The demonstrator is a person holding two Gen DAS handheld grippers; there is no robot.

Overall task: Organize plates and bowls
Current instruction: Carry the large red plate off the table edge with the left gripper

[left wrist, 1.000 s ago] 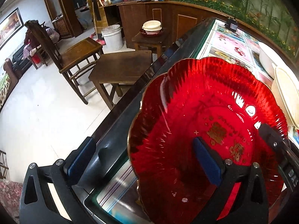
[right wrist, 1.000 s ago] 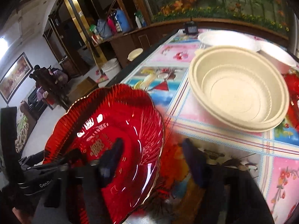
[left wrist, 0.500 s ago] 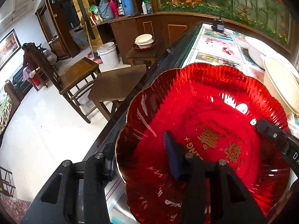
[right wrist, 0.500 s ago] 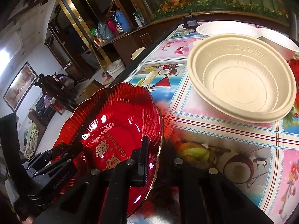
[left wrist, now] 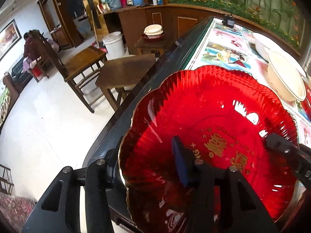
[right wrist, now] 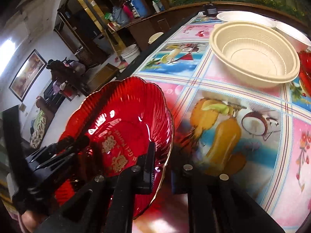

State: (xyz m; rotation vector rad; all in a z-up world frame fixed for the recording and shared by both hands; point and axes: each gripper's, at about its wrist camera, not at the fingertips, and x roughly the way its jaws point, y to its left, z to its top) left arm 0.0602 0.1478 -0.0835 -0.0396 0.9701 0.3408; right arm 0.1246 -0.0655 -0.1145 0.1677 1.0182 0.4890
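A red scalloped glass plate [left wrist: 213, 120] with gold lettering is held over the table's left edge. My left gripper [left wrist: 145, 161] is shut on its near rim, one finger inside the plate and one outside. My right gripper [right wrist: 163, 161] is shut on the plate's [right wrist: 120, 120] opposite rim; the left gripper shows at the far side in the right wrist view. A stack of cream bowls [right wrist: 254, 52] sits on the table beyond, also in the left wrist view [left wrist: 283, 77].
The table [right wrist: 223, 120] has a colourful fruit-print cloth and a dark edge. White plates [right wrist: 245, 17] lie at its far end, and another red dish [right wrist: 305, 68] is at the right. Wooden chairs and a stool [left wrist: 124, 71] stand on the floor to the left.
Both grippers closed on the red plate's rim. The plate has risen and tilted off the table between them.
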